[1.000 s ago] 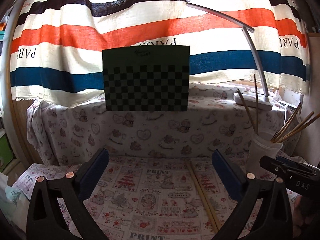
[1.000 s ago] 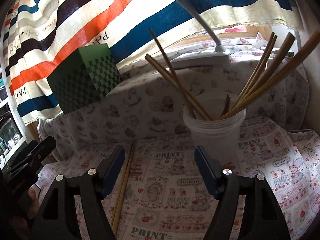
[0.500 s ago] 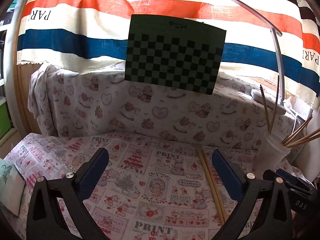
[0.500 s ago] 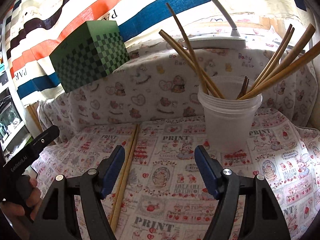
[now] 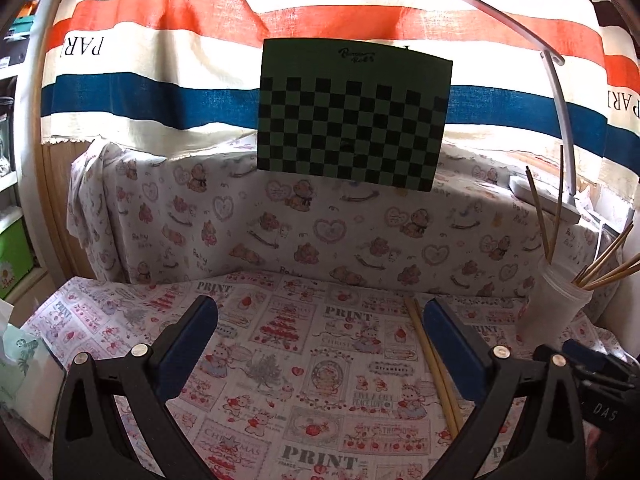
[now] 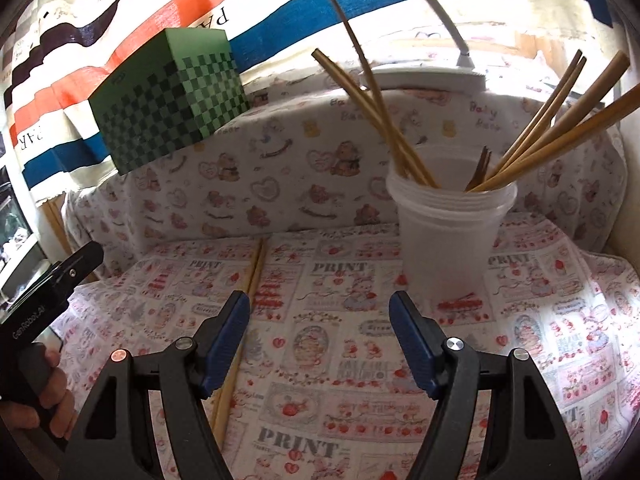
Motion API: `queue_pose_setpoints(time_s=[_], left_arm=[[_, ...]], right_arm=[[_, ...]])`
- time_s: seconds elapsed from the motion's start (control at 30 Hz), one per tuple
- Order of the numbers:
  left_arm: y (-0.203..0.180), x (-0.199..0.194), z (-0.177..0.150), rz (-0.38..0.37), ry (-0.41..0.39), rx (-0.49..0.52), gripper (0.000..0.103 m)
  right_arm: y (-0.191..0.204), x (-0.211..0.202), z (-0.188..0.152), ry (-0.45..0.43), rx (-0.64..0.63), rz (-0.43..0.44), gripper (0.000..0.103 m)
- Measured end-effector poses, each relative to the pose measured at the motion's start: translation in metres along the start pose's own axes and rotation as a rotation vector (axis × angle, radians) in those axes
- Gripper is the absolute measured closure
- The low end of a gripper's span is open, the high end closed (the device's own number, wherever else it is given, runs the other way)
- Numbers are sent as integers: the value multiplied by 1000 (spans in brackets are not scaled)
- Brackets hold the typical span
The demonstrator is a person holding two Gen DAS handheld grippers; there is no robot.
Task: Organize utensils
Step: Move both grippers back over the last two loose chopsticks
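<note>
on the tabletop covered with a printed cartoon cloth (image 6: 340, 344), a pair of light wooden chopsticks (image 6: 250, 280) lies flat, left of the translucent plastic cup (image 6: 448, 236). more wooden chopsticks (image 6: 560, 120) stand inside this cup. behind, on a raised ledge, sits the green checkered box (image 6: 168, 100), and a white lamp base (image 6: 424, 79) is behind the cup.
</note>
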State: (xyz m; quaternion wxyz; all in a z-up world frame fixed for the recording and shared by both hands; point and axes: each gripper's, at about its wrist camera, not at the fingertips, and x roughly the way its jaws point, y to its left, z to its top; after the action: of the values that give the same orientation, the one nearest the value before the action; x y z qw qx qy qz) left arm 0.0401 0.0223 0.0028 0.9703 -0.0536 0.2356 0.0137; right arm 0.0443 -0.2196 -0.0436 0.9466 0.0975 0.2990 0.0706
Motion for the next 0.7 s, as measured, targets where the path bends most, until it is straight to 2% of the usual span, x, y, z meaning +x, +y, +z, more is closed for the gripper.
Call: queue_pose_setpoints(time_s=[0.13,0.23,0.33,0.5,0.63,0.7], left_arm=[[5,0,4,-5,4,0,1],[10,-4,8,41,-41,9,1],[17,-11,13,32,-74,-10,1],[20,-14,15,48,-88,-17,1],[15,-10,15,124,-59,15,1],[16,-8,14,118,-59,14,1]], right_arm=[[15,5,-3,61,-85,50,29],[38,8,-11,86,-222,34,29],[54,12,-22,108,-307,-3,29],[62,26,-31,179,-323,-26,29],[61,30,-35,204,-328,-35,29],[62,33,-38,220,-335,-37,29]])
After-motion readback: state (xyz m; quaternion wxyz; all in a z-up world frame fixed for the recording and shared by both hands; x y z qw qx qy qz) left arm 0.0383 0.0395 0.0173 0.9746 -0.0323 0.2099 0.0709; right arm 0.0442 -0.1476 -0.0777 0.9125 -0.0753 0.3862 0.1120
